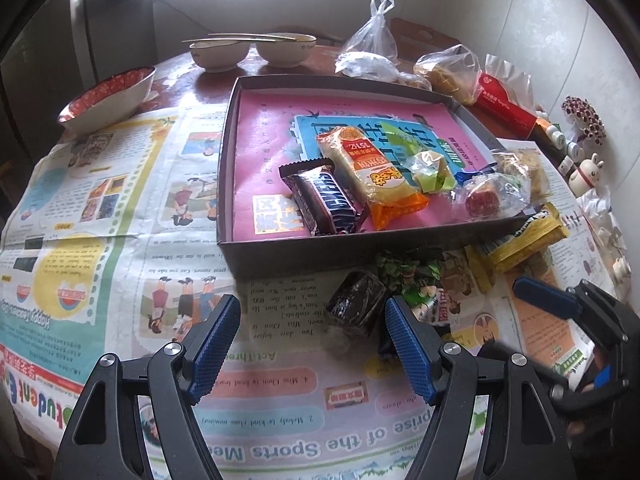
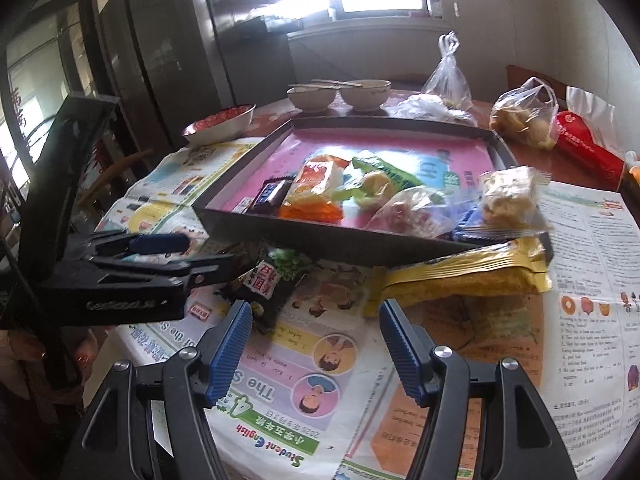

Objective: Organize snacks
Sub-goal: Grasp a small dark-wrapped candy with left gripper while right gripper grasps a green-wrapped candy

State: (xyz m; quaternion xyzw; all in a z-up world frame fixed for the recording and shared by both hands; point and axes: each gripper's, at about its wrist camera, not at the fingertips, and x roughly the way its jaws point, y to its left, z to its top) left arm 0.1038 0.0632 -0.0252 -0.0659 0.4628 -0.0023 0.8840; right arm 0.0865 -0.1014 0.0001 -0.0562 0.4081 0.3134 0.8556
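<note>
A shallow dark box [image 1: 280,248] [image 2: 320,236] with a pink lining holds several snacks: a Snickers bar [image 1: 320,200], an orange-and-yellow pack [image 1: 372,172], a green wrapped sweet [image 1: 428,170] and clear-wrapped pieces [image 1: 488,196]. In front of the box on the newspaper lie a dark wrapped cake [image 1: 356,306], a green-black packet [image 1: 408,276] [image 2: 272,280] and yellow packets [image 1: 520,240] [image 2: 460,276]. My left gripper [image 1: 312,340] is open and empty, with the dark cake between its fingertips' line. My right gripper [image 2: 316,344] is open and empty, short of the yellow packets.
Two bowls with chopsticks [image 1: 248,50], a red-patterned bowl [image 1: 108,96], plastic bags [image 1: 372,40] and a red pack [image 1: 504,108] sit behind the box. Small figurines [image 1: 584,172] stand at the right edge. Dark cabinets [image 2: 160,40] stand to the left.
</note>
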